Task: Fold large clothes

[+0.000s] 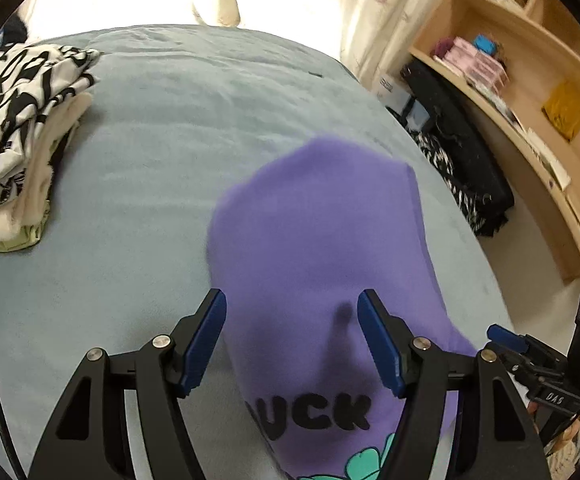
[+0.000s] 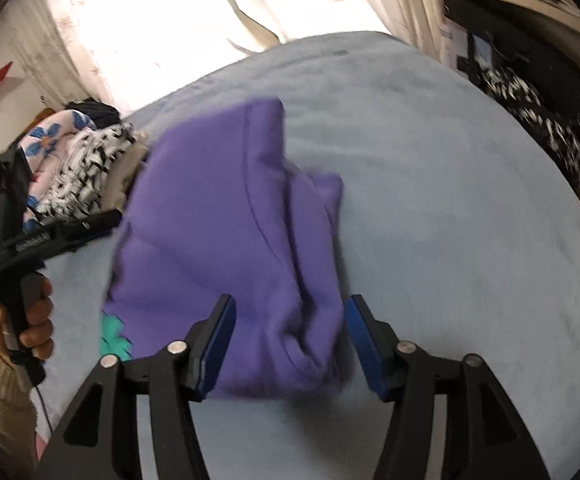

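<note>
Tools are both standing wide apart at the jaws: the left tool (image 1: 292, 342) is hanging over the printed end of the purple sweatshirt (image 1: 314, 248) and the right tool (image 2: 290, 344) over its bunched plain end, neither pad pressing cloth. That is reading as a release, so the folded bundle can be settling flat on the bed (image 1: 150, 160) by itself.

The sweatshirt is lying near the bed's middle, doubled over into a thick, uneven packet; black lettering and a teal flower (only partly showing) are peeking out at the edge nearest the left tool. It is looking soft and fleecy, one corner still puffed up. Towards the bed's far left corner, a stack of folded clothes (image 1: 14, 120) is sitting, probably its destination.
</note>
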